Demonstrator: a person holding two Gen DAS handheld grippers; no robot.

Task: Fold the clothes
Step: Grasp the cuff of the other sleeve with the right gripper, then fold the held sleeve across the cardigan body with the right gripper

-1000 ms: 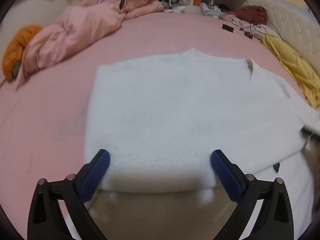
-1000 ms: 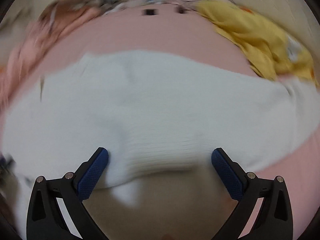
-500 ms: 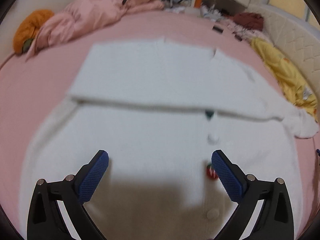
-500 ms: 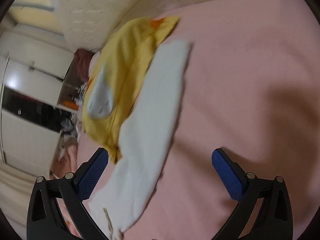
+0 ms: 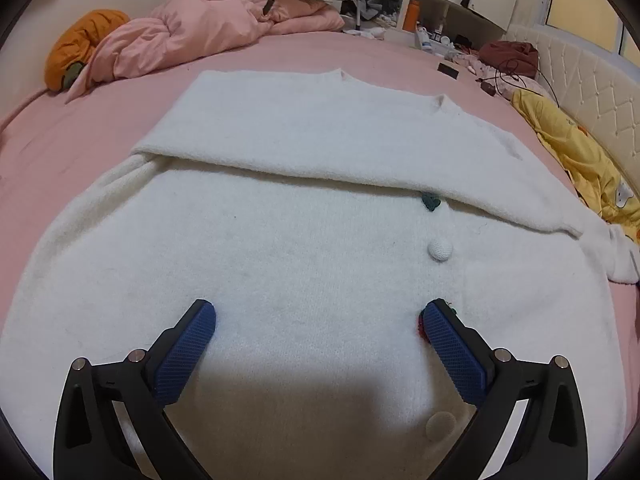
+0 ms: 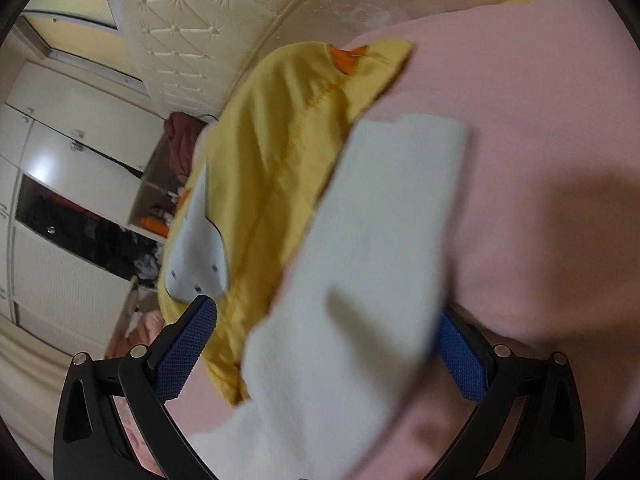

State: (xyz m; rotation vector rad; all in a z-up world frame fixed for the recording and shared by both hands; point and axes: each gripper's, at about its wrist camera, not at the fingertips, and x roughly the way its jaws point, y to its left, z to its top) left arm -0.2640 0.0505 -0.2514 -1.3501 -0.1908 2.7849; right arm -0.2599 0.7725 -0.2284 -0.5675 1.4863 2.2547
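Fuzzy white cardigan [image 5: 304,264] — folded (round buttons)

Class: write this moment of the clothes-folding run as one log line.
step: fold white sweater | left hand-held gripper: open above sweater body | right hand-held gripper: open around sleeve beside yellow garment

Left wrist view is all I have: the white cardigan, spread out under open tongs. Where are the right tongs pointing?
Observer: The right tongs point along the cardigan's loose sleeve, which lies on the pink sheet.
Operator: Are they gripping it?
Observer: No. They are wide open, and the sleeve only overlaps the tip of one side.
Operator: Anything close to that sleeve?
Observer: The yellow garment runs right alongside it. The blur hides whether they overlap.
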